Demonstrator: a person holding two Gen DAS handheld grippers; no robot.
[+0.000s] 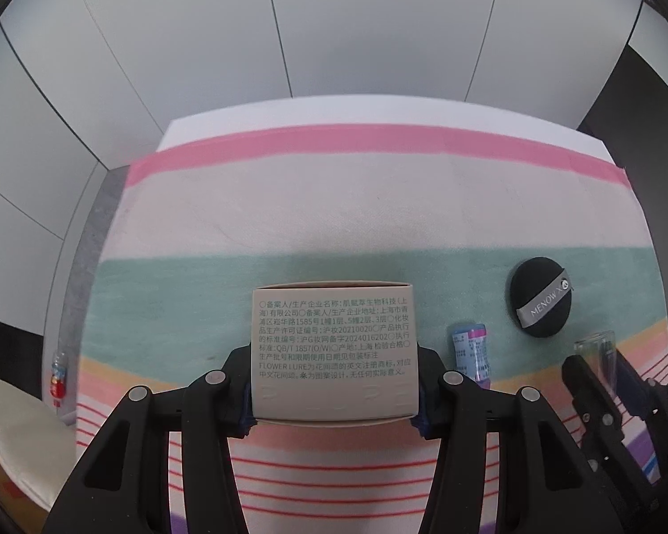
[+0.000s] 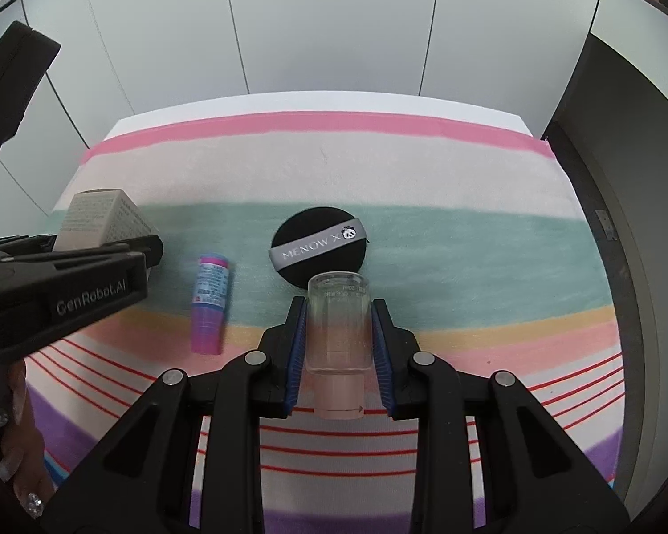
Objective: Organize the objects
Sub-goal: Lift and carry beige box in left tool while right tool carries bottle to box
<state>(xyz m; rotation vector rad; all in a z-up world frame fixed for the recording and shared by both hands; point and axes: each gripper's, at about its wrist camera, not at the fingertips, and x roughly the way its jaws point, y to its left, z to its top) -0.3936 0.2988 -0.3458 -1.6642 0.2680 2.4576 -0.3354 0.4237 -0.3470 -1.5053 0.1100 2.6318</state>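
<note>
My left gripper (image 1: 334,394) is shut on a beige carton (image 1: 334,347) printed with Chinese text, held over the striped cloth; the carton also shows in the right wrist view (image 2: 98,218). My right gripper (image 2: 338,351) is shut on a clear bottle (image 2: 338,325) with a pale pink cap toward the camera; it also shows in the left wrist view (image 1: 599,345). A black round powder puff (image 2: 320,244) with a grey "MENOW" band lies just beyond the bottle. A small blue and pink tube (image 2: 210,302) lies between the two grippers.
The striped cloth (image 2: 334,164) covers a table against a white panelled wall. A small bottle with a red label (image 1: 59,378) stands off the table's left edge. The far half of the cloth holds nothing.
</note>
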